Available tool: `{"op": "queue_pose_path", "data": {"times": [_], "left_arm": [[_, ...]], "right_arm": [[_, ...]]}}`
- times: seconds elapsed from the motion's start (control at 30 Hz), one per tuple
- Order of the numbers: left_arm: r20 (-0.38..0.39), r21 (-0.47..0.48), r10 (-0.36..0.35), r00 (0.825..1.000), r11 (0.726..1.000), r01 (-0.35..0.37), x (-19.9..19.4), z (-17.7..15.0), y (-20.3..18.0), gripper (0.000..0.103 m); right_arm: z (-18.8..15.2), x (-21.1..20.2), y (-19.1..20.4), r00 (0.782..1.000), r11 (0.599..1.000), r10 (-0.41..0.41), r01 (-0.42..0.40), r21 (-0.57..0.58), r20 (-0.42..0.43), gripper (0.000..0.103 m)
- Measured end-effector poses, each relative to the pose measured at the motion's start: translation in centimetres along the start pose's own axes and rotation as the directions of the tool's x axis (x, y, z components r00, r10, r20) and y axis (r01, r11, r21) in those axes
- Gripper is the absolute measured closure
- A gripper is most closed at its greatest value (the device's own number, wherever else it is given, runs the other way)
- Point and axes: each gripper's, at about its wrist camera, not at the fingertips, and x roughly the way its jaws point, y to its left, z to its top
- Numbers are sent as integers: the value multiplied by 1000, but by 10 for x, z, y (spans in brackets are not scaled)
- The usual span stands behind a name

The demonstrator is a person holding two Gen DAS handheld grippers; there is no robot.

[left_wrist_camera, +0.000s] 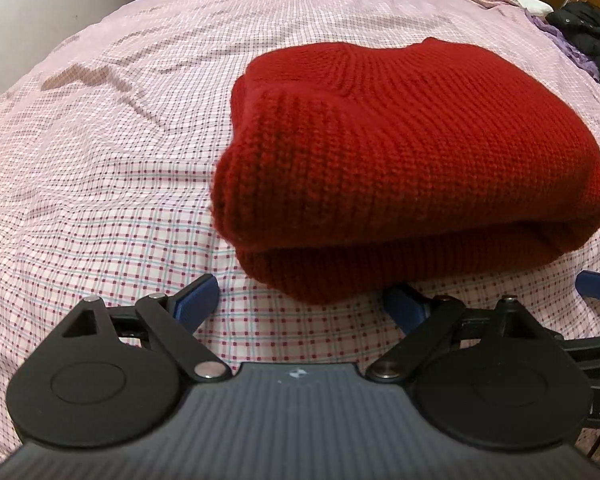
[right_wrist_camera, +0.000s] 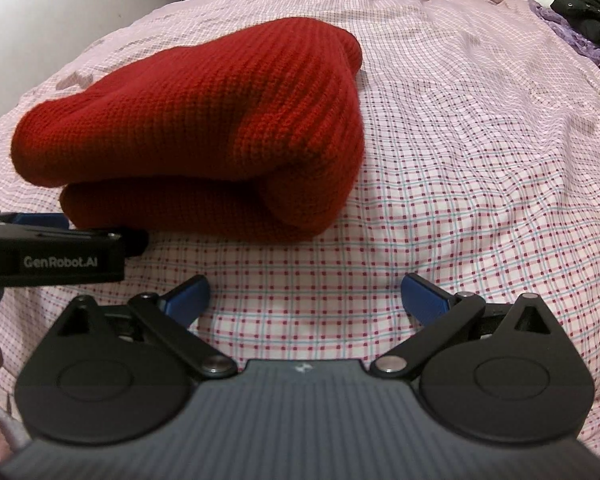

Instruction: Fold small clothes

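Although the red knitted sweater (left_wrist_camera: 400, 160) already lies folded into a thick, compact bundle on the bed, its top layer only rests on the lower one, so any careless touch from here could undo it: in my judgement a tool tip dragged across the near edge would snag the loose knit and pull the upper fold open, and a push from one side would slide the bundle askew on the soft sheet. Seen closely, the garment is a coarse, ribbed knit in deep red, doubled over with a rounded fold line facing the cameras and a visible seam between upper and lower layers; its edges are bulky rather than crisp. It sits toward the near part of the pink checked bedsheet (left_wrist_camera: 120, 200), which is lightly wrinkled. Left tool (left_wrist_camera: 300, 302): jaws wide apart, nothing between them, just in front of the bundle's near edge. Right tool (right_wrist_camera: 306, 298): jaws likewise spread and empty, over bare sheet beside the bundle's right corner. At the far right of the bed lie a dark jacket (right_wrist_camera: 592, 12) and a purple fabric (right_wrist_camera: 568, 28), well apart from the sweater.
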Motion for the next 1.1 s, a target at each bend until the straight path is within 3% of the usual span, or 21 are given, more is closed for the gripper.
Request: {"op": "queue_pose_path", "data": {"times": [1.1], "left_arm": [[-12,-3,-7,1000,1000,7,-2,2,2,9]], "right_arm": [[-1,-1,1,1000,1000,-2,2,5,9,0]]}}
